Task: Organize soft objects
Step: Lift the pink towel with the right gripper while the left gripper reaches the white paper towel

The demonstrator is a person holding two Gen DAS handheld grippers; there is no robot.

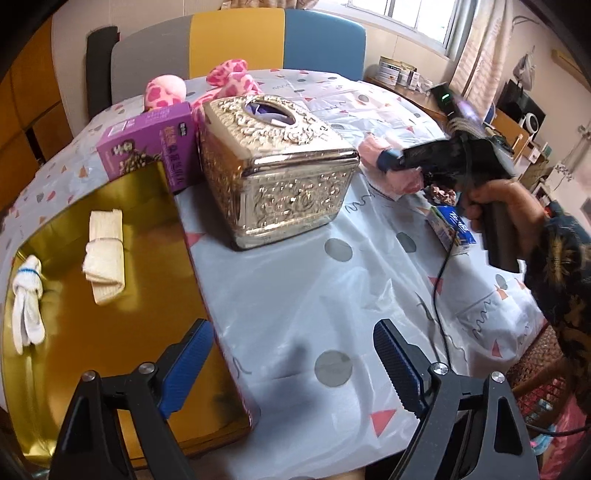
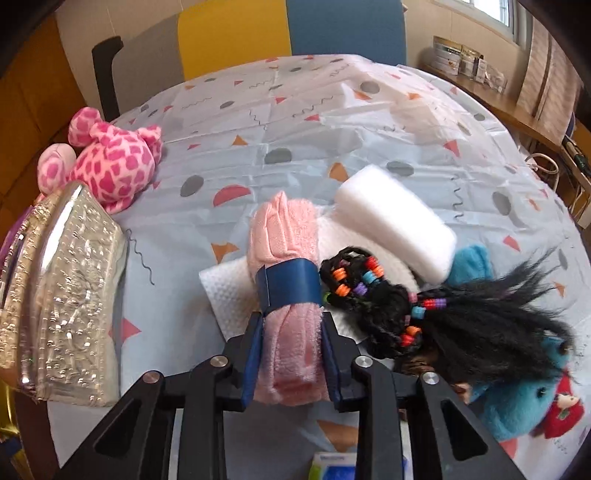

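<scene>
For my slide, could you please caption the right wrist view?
Right gripper clamps a pink rolled towel beside a white foam block and beaded black wig.

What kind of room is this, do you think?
Probably a home dining or living room: a table under a patterned plastic tablecloth, a colour-block chair behind it, a curtained window, and a cluttered side counter.
</scene>
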